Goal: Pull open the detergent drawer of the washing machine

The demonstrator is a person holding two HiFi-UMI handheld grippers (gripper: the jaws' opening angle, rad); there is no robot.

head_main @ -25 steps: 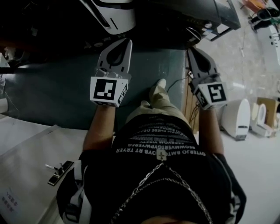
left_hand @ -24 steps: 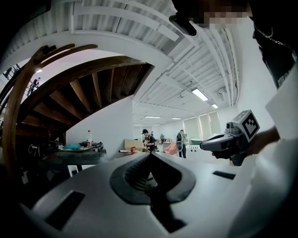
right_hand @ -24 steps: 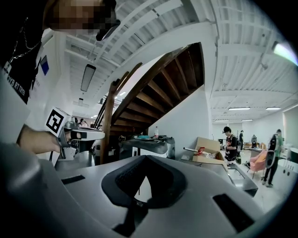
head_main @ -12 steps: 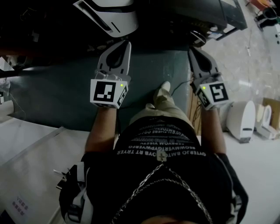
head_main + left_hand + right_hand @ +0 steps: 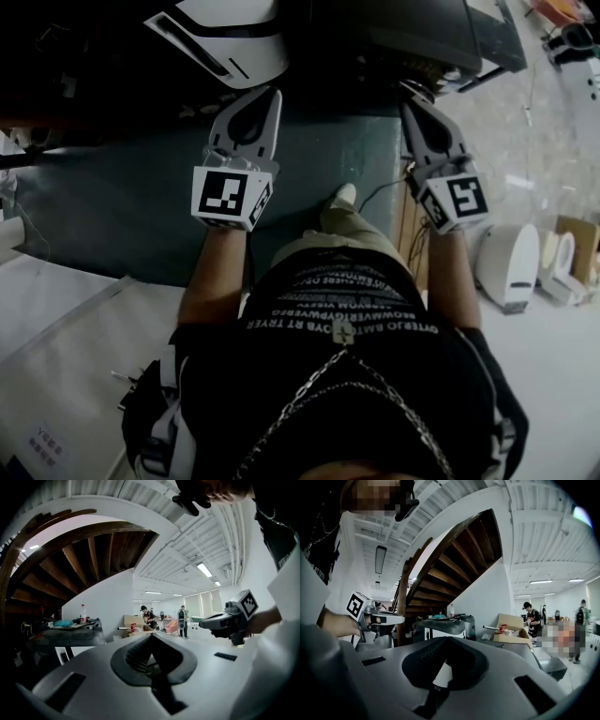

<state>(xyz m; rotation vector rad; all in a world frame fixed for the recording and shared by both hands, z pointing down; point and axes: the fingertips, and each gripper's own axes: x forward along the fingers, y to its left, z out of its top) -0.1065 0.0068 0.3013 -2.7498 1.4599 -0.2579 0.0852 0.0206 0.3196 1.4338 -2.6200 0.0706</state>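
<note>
Your left tongs [image 5: 269,94] and right tongs [image 5: 412,105] are both clenched together on nothing, held out ahead of you, well apart.

wooden staircase [image 5: 457,559] | cardboard box [image 5: 512,626] | bottle [image 5: 83,613] upright | green mat [image 5: 122,211]
</note>
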